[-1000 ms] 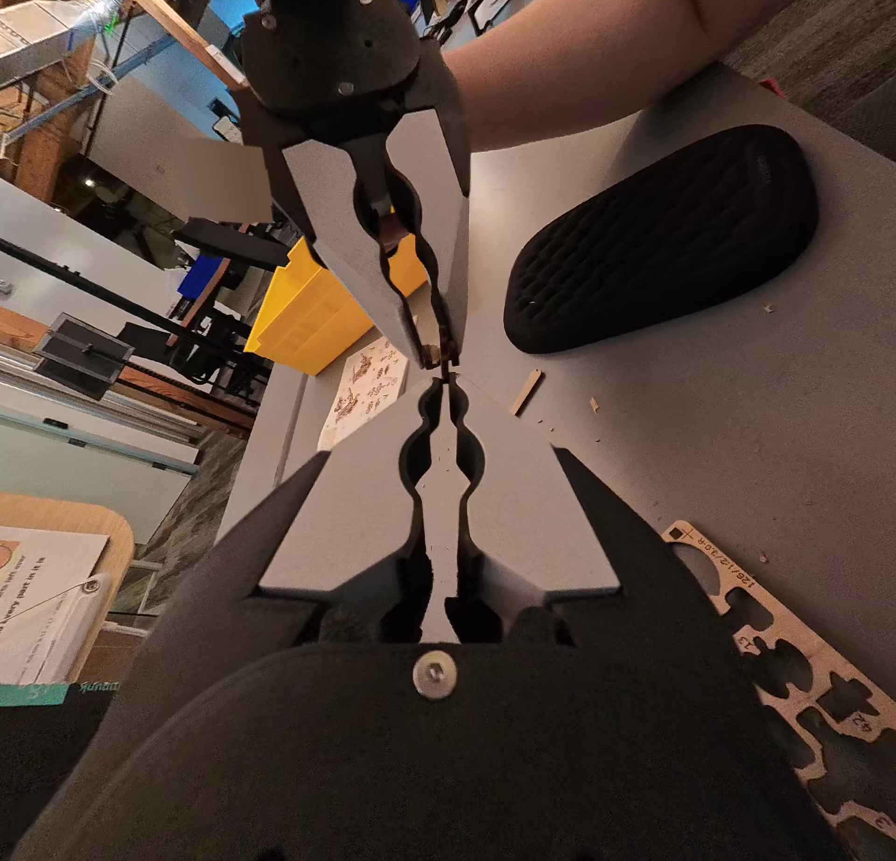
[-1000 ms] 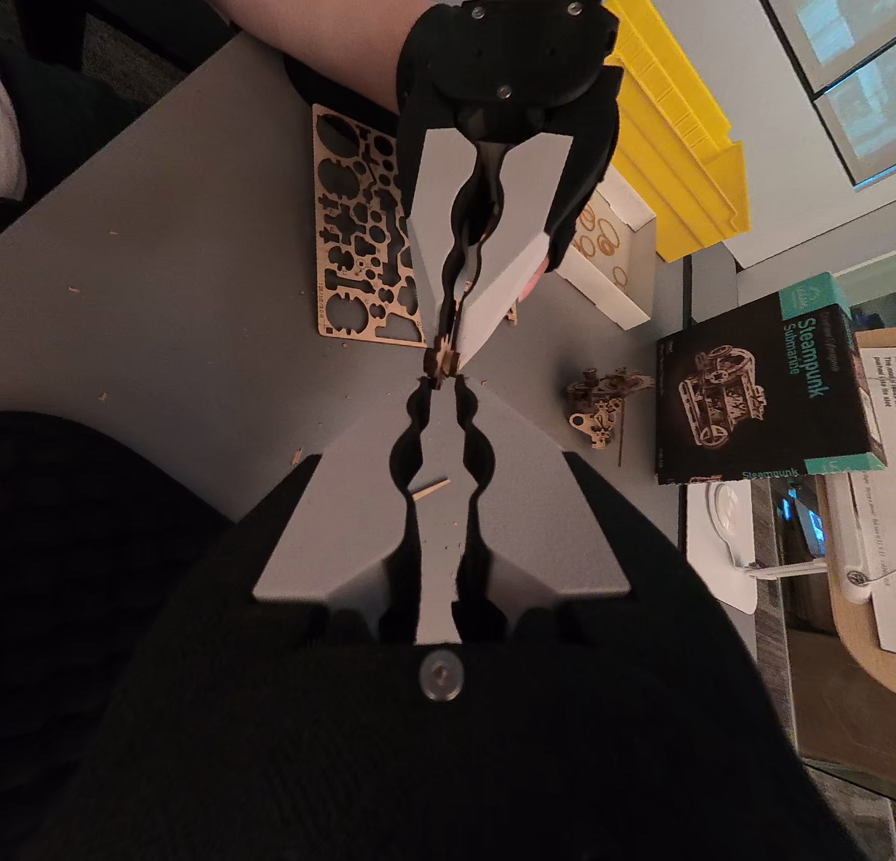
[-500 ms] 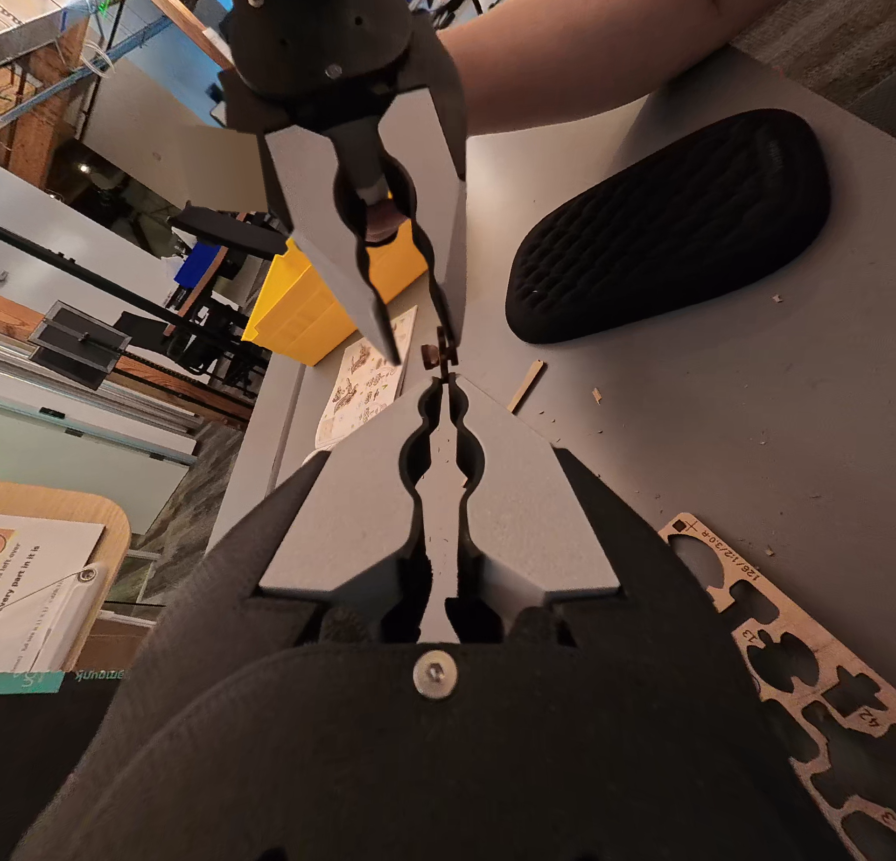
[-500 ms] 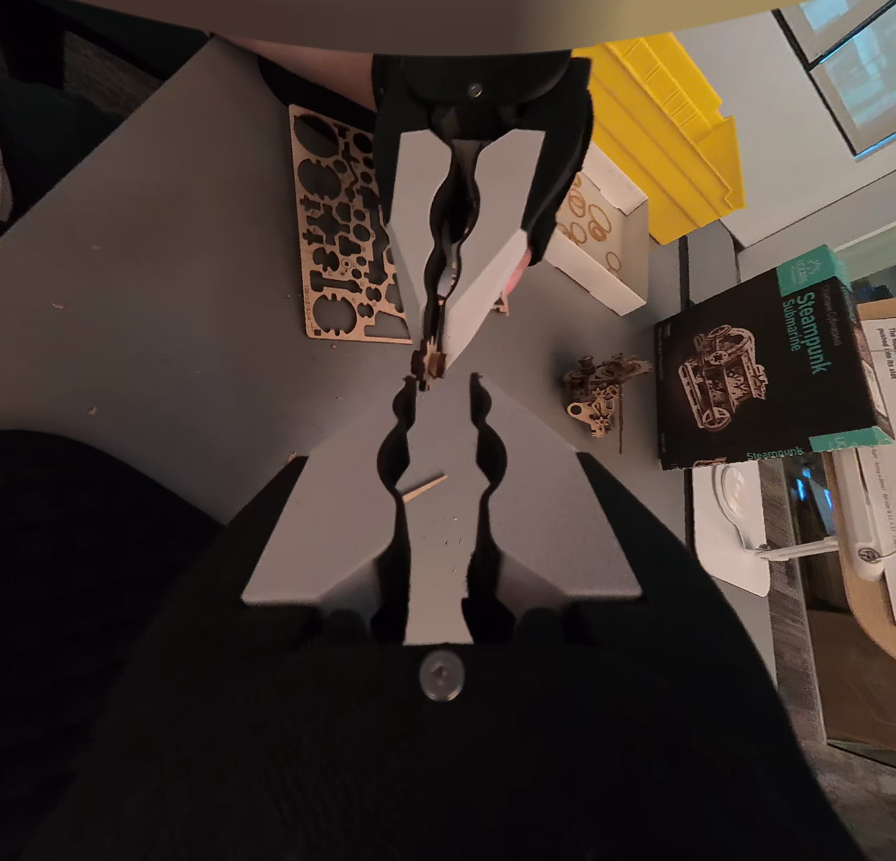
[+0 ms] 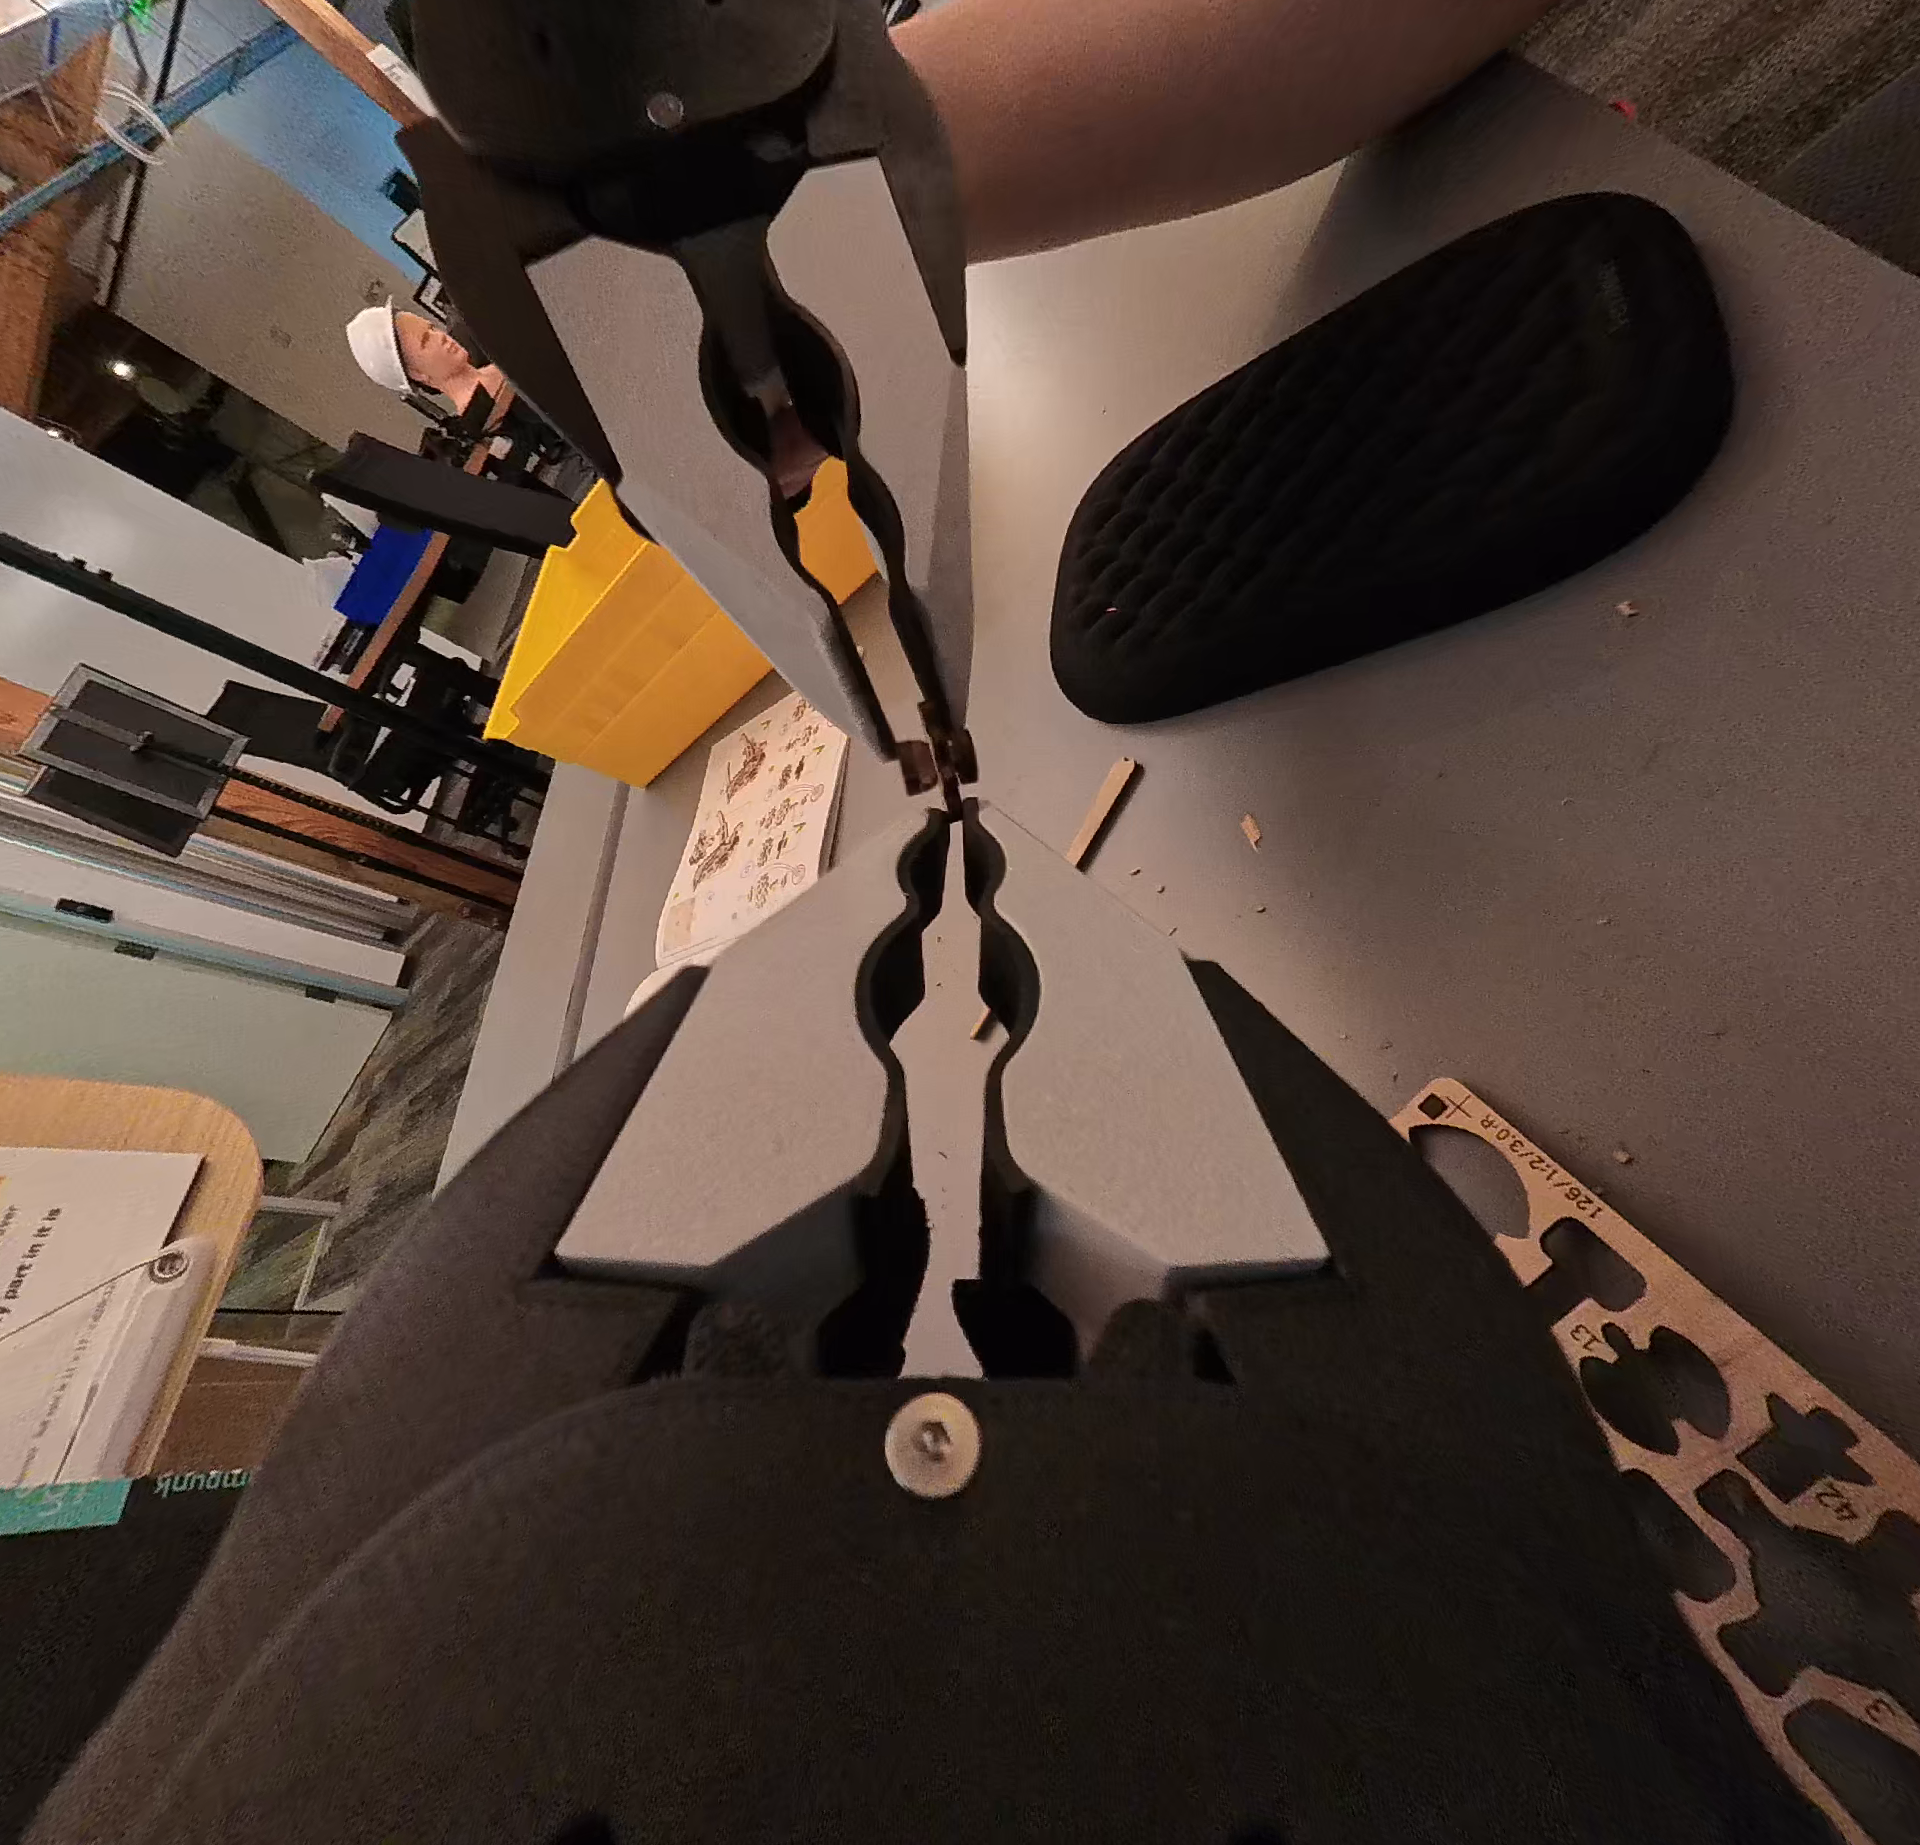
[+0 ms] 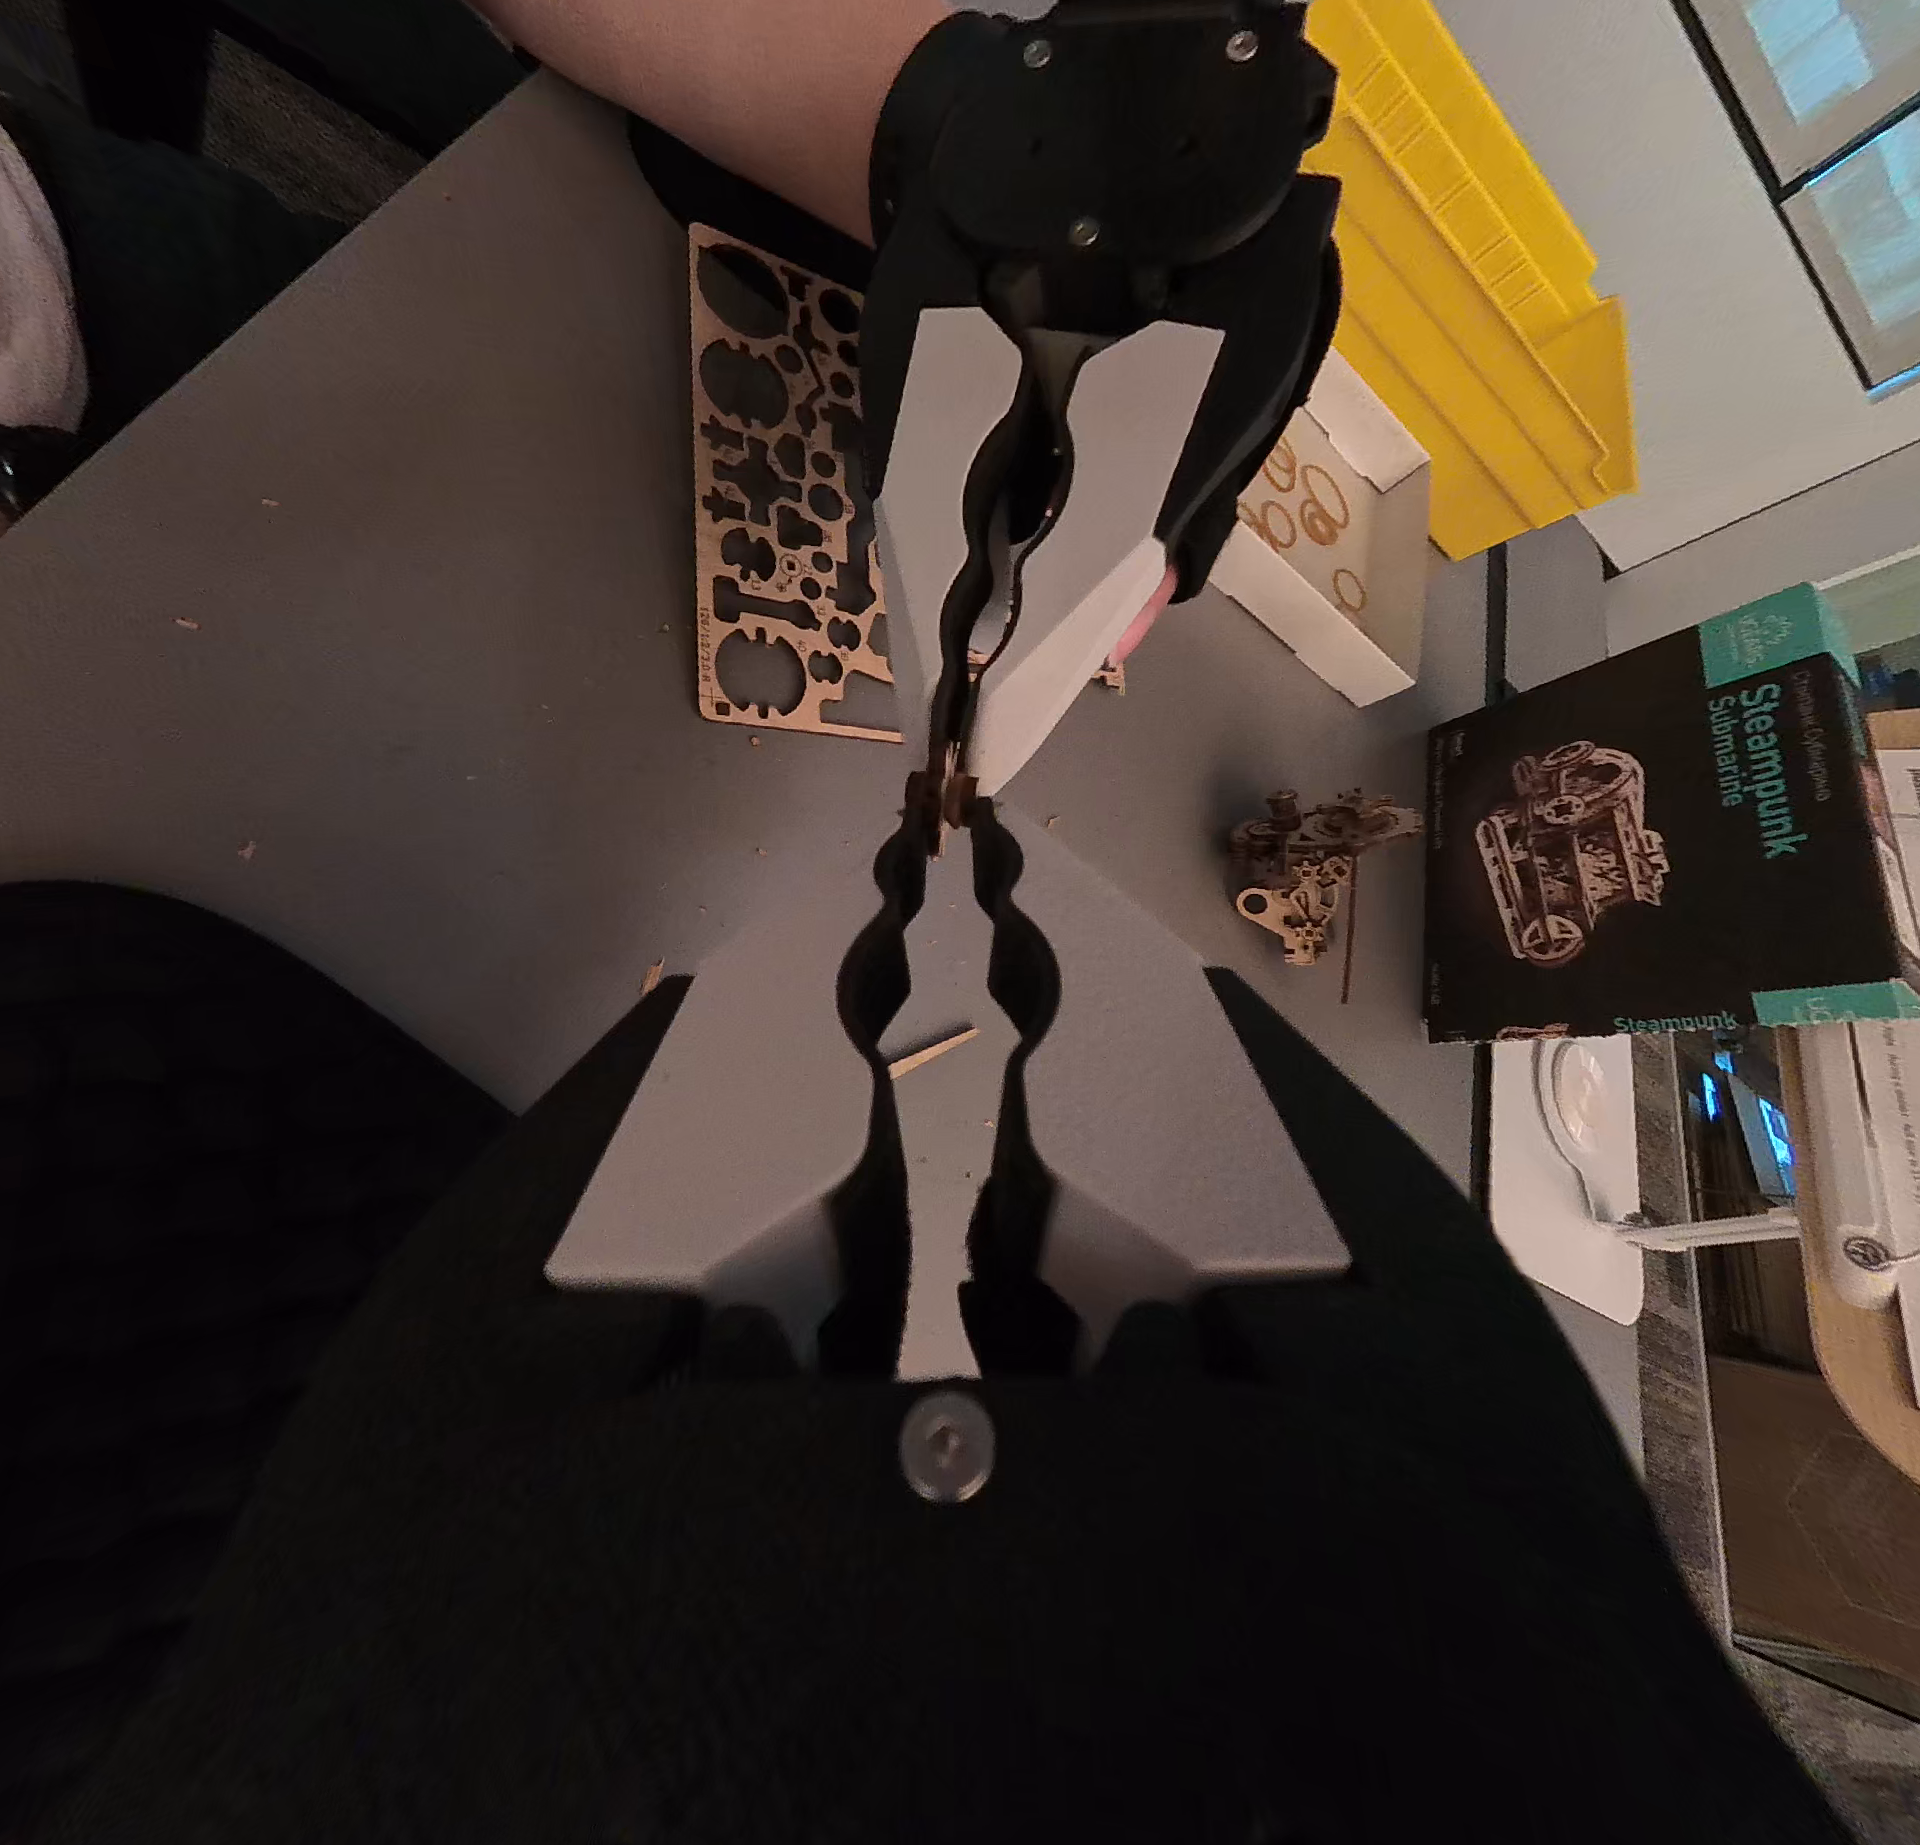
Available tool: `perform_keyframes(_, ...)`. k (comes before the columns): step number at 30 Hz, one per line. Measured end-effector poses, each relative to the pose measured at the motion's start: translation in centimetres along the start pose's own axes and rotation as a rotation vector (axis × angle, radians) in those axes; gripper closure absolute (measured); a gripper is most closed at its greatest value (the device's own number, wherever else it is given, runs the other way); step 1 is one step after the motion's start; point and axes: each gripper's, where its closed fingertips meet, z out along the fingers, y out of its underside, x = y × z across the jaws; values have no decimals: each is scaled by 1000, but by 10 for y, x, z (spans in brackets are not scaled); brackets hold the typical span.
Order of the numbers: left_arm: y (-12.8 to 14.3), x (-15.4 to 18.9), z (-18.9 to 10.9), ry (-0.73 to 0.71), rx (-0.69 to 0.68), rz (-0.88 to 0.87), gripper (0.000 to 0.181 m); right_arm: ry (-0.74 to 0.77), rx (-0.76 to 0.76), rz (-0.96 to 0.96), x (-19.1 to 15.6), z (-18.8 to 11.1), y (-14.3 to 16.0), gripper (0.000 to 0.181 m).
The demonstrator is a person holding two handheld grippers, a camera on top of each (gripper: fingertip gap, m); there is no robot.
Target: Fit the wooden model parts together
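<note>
Left wrist view first: the left gripper has its jaws pinched down to a sliver right at the tips, clamped on a small wooden part that's held up above the grey table. The right gripper comes in from the far side, tip to tip with it, and its jaws look nipped onto the same little cluster of wood, though how the pieces actually mate is too small to tell. To the right sits a black ribbed pad, a loose wooden sliver lies just right of the tips, and a punched-out plywood sheet is at the near right. Far left there's a yellow bin with an instruction sheet near it. Right wrist view: the right gripper is narrowed at the tips around the wooden part, the left gripper meeting it head-on. Behind are the plywood sheet, a white box of small rings, the yellow bin, and to the right a half-built wooden model beside the black kit box.
</note>
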Motion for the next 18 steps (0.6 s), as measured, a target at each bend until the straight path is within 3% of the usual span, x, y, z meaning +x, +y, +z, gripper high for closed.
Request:
perform_keyframes(6, -1, -5, -3, -11, 10, -40, 181, -11, 54, 84, 5, -1, -2, 172)
perform_keyframes(9, -5, -8, -5, -24, 35, -61, 181, -17, 39, 94, 5, -1, 1, 155)
perform_keyframes(18, -1, -10, -4, -33, 28, -102, 180, 31, 39, 89, 10, 3, -2, 168)
